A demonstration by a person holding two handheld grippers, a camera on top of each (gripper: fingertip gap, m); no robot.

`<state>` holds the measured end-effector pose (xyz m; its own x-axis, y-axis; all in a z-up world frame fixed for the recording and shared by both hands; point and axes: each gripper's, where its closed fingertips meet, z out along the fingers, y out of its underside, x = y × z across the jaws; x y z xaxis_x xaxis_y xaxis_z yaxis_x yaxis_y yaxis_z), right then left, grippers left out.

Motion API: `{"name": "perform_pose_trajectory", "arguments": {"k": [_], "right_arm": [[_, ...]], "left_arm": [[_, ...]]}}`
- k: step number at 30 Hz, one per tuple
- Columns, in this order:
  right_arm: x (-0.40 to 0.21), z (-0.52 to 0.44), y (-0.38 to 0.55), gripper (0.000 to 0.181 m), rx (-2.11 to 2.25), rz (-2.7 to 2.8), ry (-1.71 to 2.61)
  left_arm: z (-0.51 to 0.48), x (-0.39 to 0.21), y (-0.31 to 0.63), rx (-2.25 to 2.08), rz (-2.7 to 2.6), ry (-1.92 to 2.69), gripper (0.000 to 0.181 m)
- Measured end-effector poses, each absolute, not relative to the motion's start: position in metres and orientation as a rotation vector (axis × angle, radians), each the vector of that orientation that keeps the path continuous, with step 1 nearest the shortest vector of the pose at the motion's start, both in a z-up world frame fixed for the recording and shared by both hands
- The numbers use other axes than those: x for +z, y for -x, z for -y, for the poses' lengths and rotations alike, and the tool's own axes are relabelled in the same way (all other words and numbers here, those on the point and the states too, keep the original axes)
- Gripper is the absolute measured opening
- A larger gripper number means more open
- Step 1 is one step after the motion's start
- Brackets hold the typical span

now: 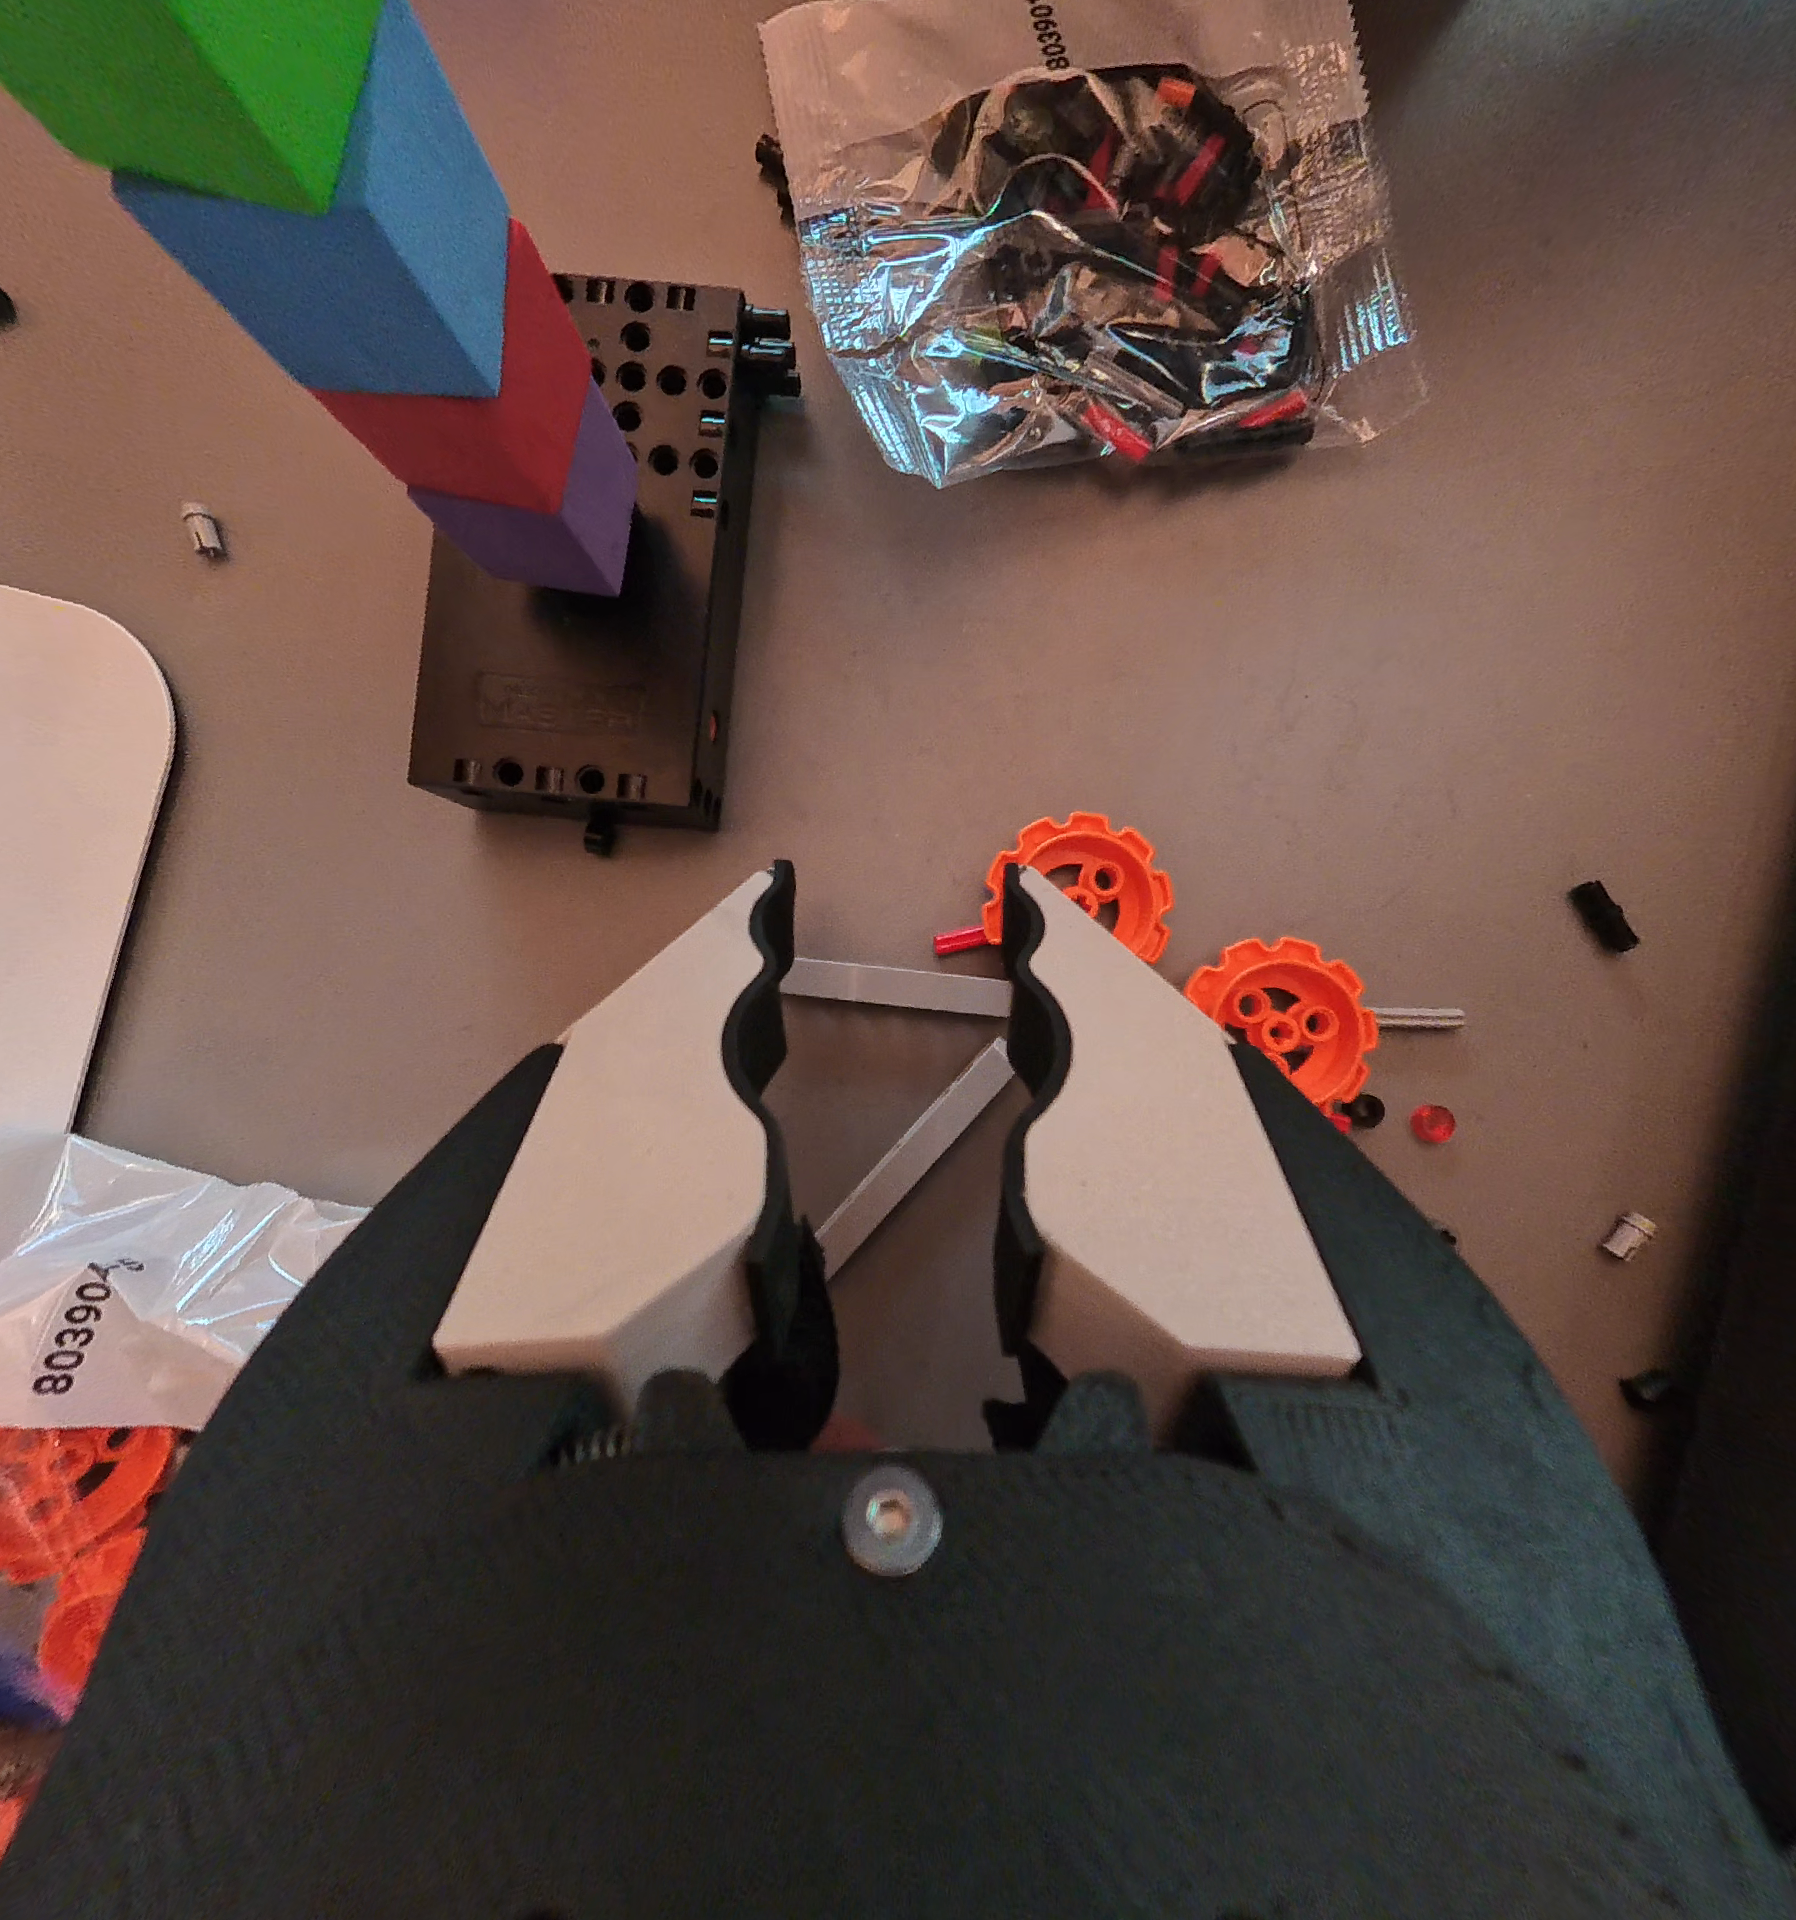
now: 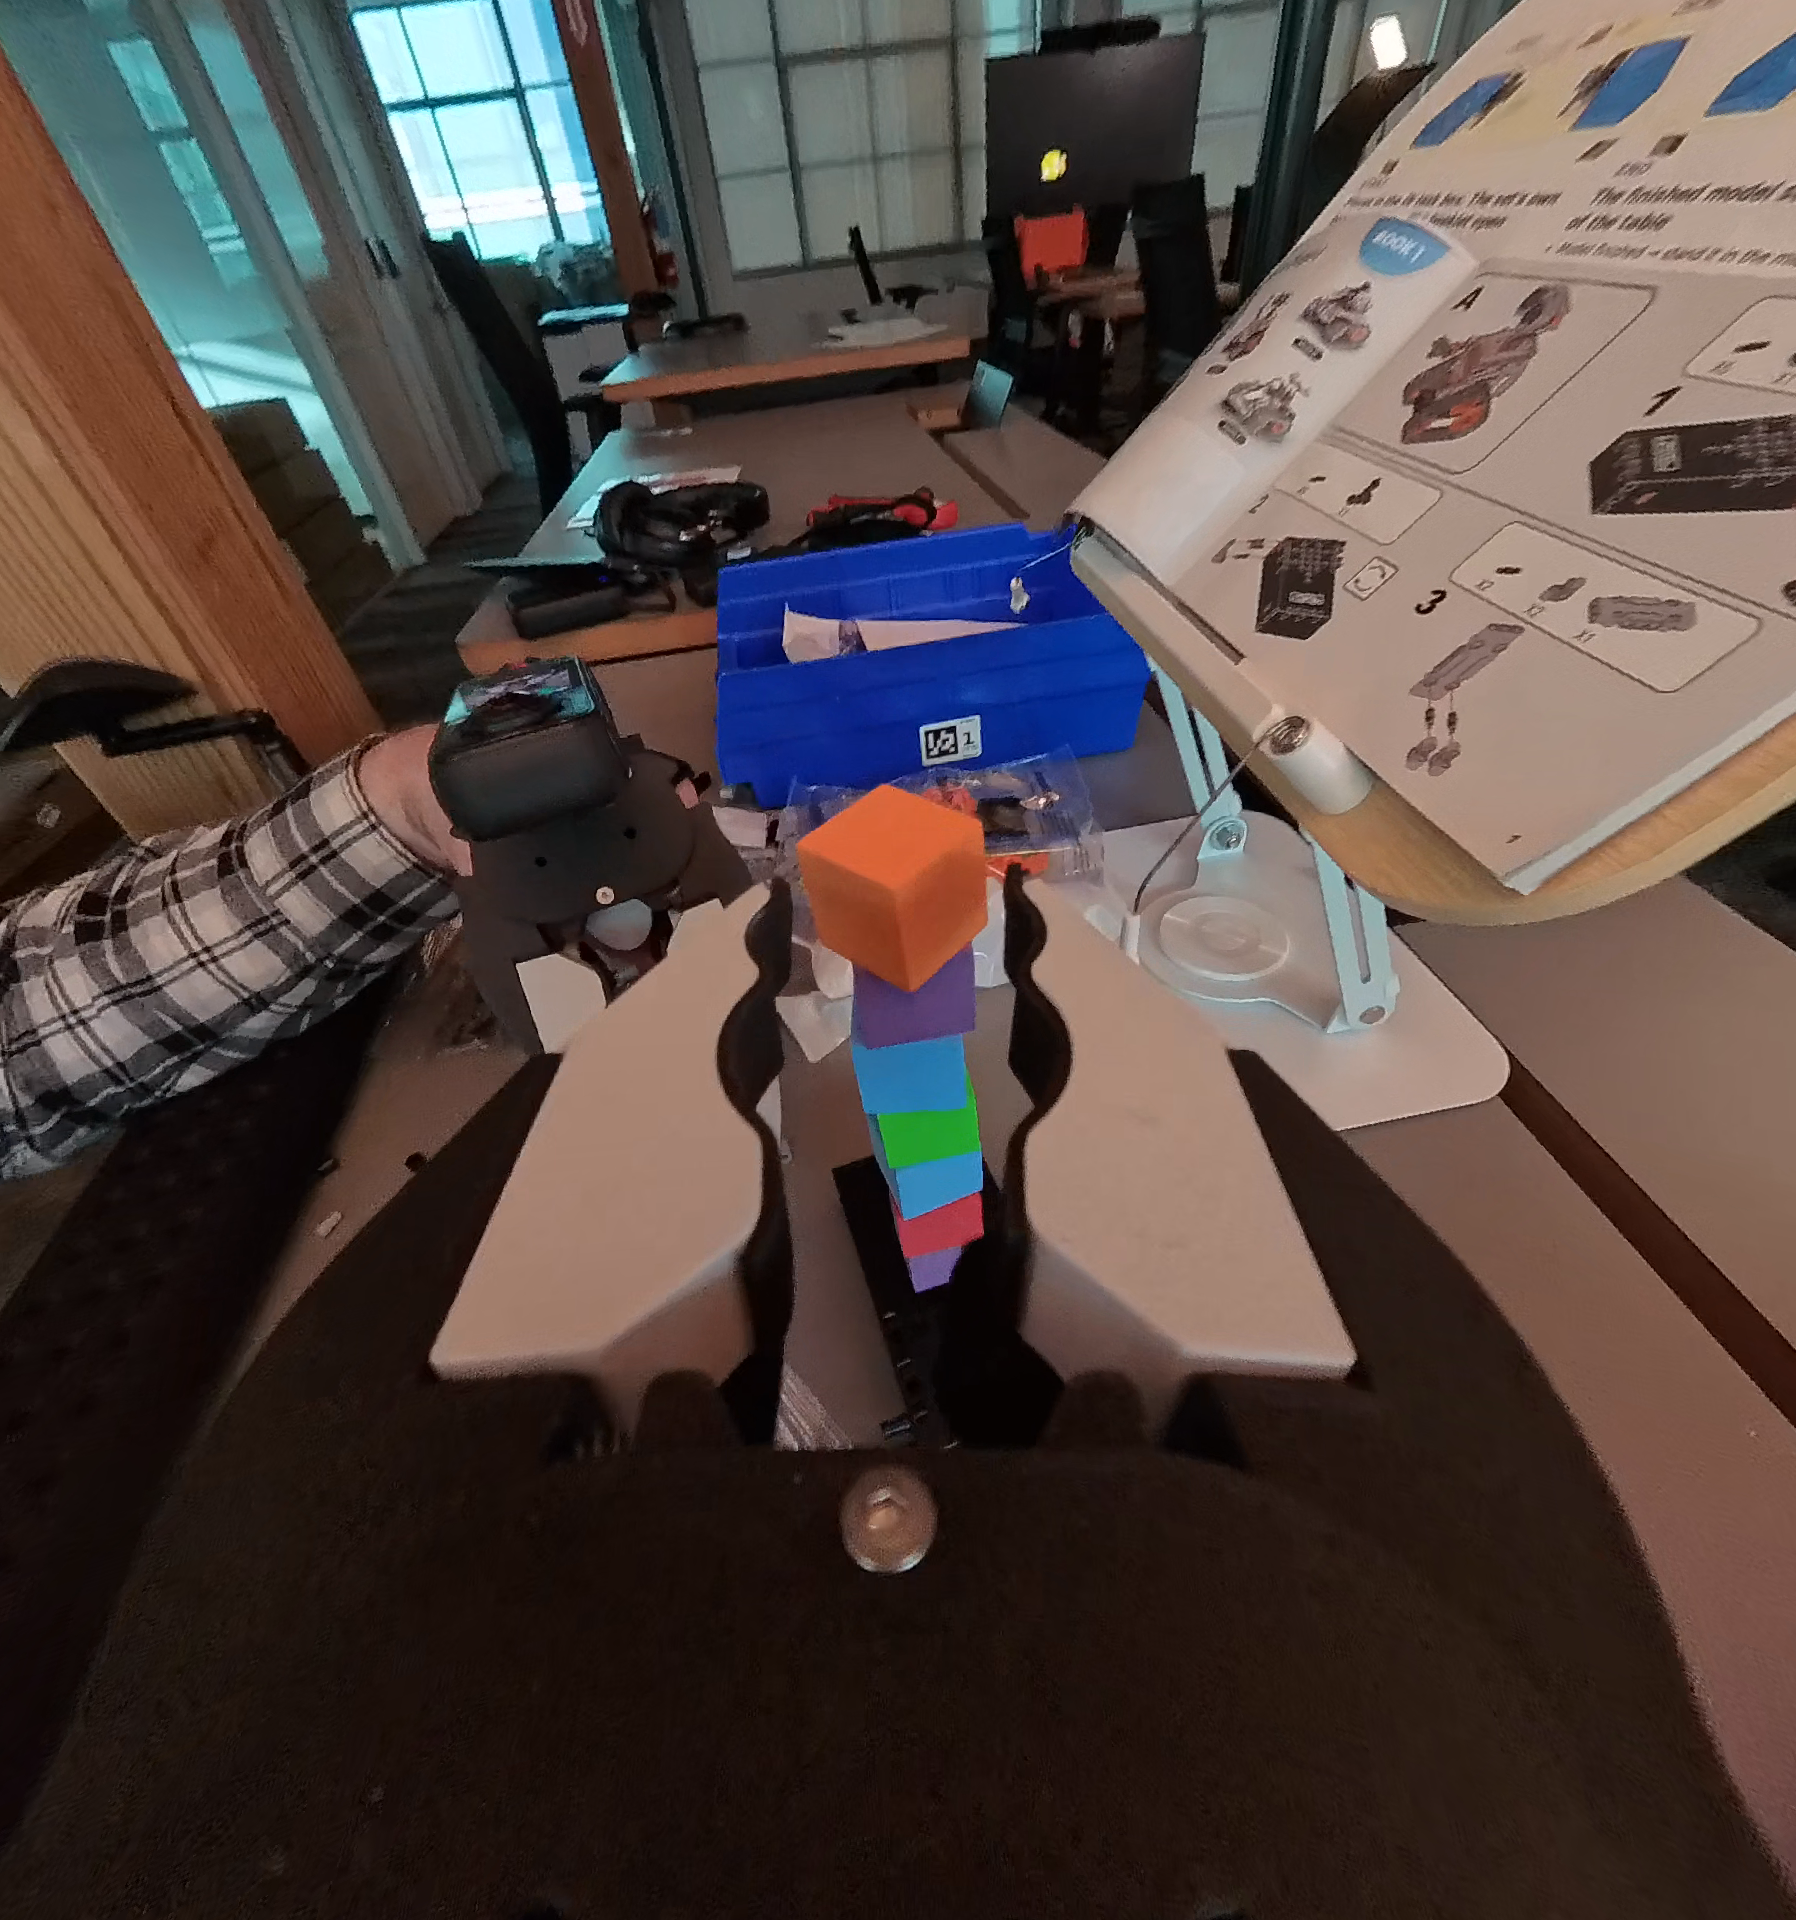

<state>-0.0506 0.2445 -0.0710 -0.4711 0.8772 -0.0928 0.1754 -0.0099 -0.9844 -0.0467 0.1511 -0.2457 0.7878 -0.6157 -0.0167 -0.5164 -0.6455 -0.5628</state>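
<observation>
Orange cube [image 2: 894, 883] topped a leaning tower of coloured cubes [image 2: 920, 1101]: purple, blue, green, blue, red and purple below it. The bottom one rested on a black perforated box [image 1: 582, 665] lying flat on the table. The right gripper [image 2: 899, 904] stood with its jaws released on either side of the orange cube, a sliver of gap showing at each side, so the cube seemed to sit on the stack by itself. At the tower's nine o'clock in the right wrist view, the left gripper [image 1: 899, 894] pointed down at the table, jaws parted and empty, above two grey beams [image 1: 894, 987]. Two orange gears [image 1: 1091, 883] lay at its two o'clock, and a clear bag of small parts [image 1: 1081, 270] at one o'clock, farther off.
</observation>
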Motion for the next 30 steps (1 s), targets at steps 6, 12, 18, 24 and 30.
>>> {"name": "perform_pose_trajectory", "arguments": {"k": [6, 12, 18, 24, 30], "right_arm": [[-0.079, -0.237, 0.059, 0.047, 1.545, 1.820, 1.071], [-0.076, -0.233, 0.063, 0.036, 1.670, 1.861, 1.013], [-0.065, -0.239, 0.066, 0.035, 1.685, 1.735, 1.038], [-0.061, -0.241, 0.067, 0.035, 1.573, 1.593, 1.075], [-0.057, -0.240, 0.066, 0.036, 1.483, 1.485, 1.139]], "left_arm": [[-0.151, -0.245, 0.047, -0.237, -0.839, 2.418, 0.038], [-0.150, -0.245, 0.047, -0.240, -0.841, 2.419, 0.038], [-0.150, -0.245, 0.048, -0.238, -0.839, 2.418, 0.038], [-0.150, -0.245, 0.047, -0.238, -0.840, 2.418, 0.038], [-0.150, -0.245, 0.047, -0.237, -0.842, 2.418, 0.038]]}}
